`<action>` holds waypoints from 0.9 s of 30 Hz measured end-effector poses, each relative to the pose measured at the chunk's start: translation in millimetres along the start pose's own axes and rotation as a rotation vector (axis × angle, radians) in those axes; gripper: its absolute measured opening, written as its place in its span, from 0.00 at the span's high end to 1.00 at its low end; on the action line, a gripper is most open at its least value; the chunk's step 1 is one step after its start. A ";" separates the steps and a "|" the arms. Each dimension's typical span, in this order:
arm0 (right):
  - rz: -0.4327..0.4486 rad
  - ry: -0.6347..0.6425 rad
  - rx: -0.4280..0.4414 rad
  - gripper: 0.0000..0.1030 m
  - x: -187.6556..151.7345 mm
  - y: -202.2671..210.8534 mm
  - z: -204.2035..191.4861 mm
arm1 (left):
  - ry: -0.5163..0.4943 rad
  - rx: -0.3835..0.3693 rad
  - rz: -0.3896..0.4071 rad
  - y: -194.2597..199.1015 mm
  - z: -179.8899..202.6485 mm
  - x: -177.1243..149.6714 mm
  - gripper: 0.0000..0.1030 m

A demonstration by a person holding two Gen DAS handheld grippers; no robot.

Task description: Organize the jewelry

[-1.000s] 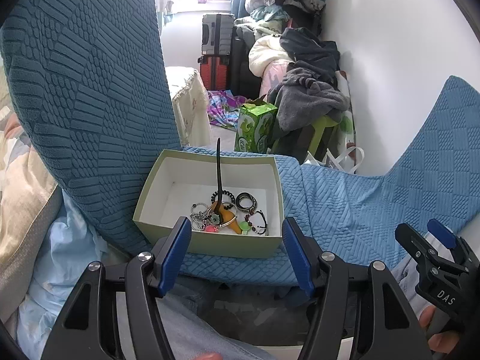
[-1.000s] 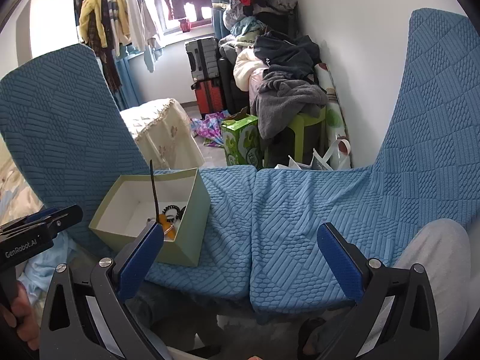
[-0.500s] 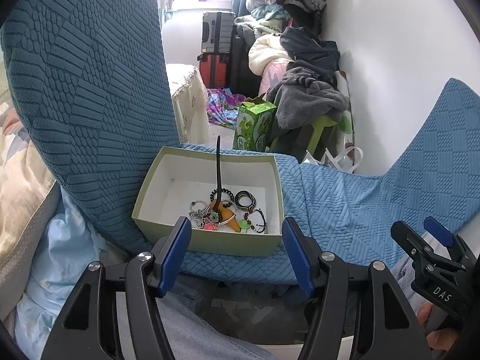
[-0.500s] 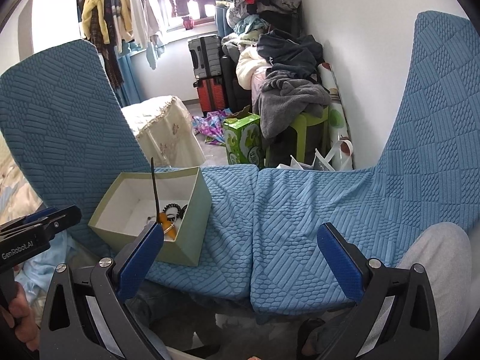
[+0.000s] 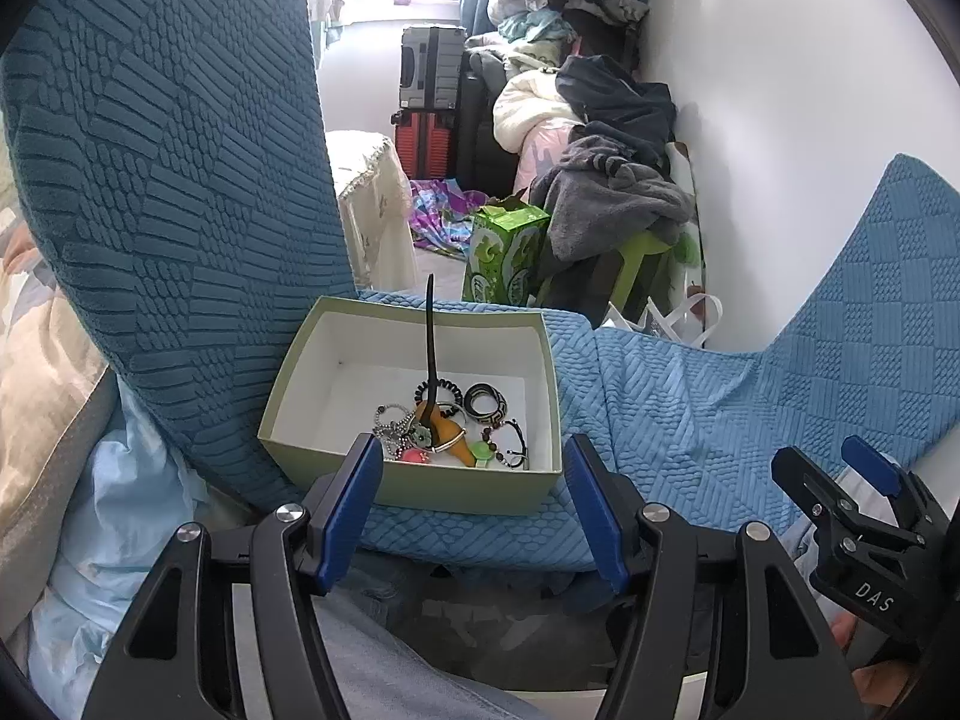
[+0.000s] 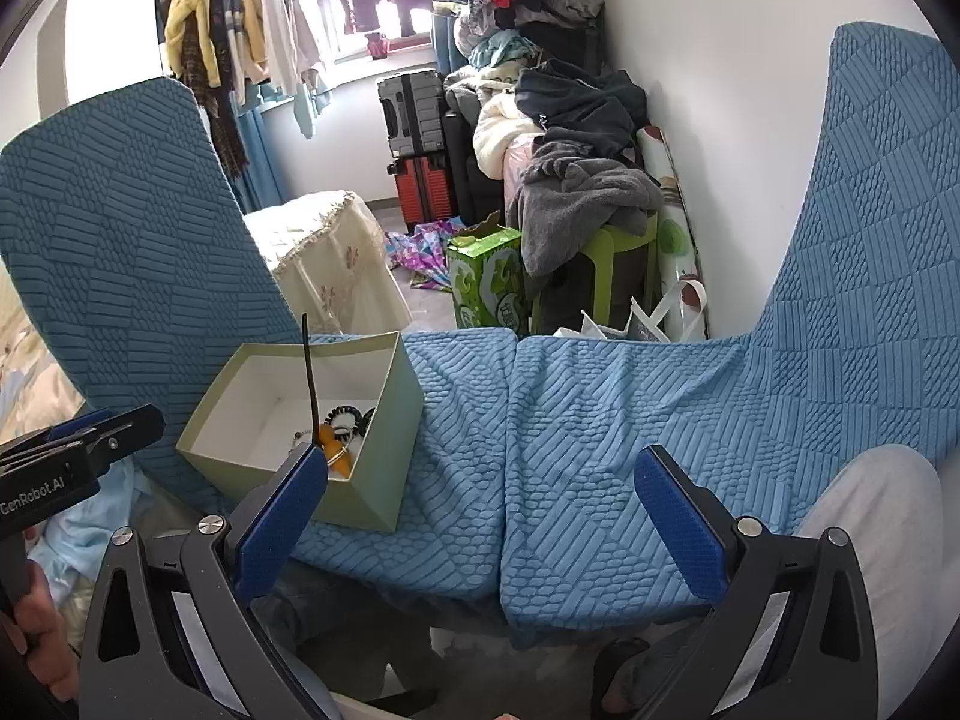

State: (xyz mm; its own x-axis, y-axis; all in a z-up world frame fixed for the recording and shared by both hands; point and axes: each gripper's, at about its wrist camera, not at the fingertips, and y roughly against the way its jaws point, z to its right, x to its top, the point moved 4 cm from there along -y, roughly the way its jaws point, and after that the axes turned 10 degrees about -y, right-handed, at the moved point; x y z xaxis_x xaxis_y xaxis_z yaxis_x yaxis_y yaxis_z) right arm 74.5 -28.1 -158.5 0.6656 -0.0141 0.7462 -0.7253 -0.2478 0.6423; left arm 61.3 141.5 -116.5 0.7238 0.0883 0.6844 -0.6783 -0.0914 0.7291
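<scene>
A pale green box (image 5: 414, 489) with a white inside sits on the blue quilted seat (image 5: 672, 414). In it lies a heap of jewelry (image 5: 447, 423): a bead chain, a black spiral band, patterned rings, a cord bracelet, plus orange, pink and green pieces. A thin black stick (image 5: 429, 342) stands up out of the heap. My left gripper (image 5: 468, 456) hovers just in front of the box, open and holding nothing. My right gripper (image 6: 480, 462) is open wide over the seat, with the box (image 6: 372, 480) at its left fingertip. Each gripper shows at the edge of the other's view.
Tall blue quilted cushions (image 6: 120, 252) rise left and right of the seat. Beyond it on the floor stand a green carton (image 6: 486, 282), a green stool under grey clothes (image 6: 582, 204), suitcases (image 6: 414, 114) and a cream-covered table (image 6: 324, 252). A person's grey-trousered leg (image 6: 870, 540) lies at the right.
</scene>
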 end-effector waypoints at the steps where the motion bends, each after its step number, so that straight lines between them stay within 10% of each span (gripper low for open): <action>1: -0.002 0.002 -0.001 0.00 -0.3 -0.1 -0.2 | 0.002 -0.005 0.000 -0.7 0.7 -0.1 0.39; 27: 0.010 0.001 0.013 0.00 0.3 2.8 -3.6 | -0.016 0.018 -0.001 -4.5 -6.0 -2.8 0.39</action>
State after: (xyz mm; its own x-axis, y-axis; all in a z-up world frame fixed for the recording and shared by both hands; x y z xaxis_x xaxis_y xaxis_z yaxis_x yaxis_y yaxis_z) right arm 72.1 -25.3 -155.8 0.6580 -0.0152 0.7528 -0.7295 -0.2605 0.6324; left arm 61.7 147.6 -121.7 0.7267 0.0726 0.6831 -0.6750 -0.1090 0.7297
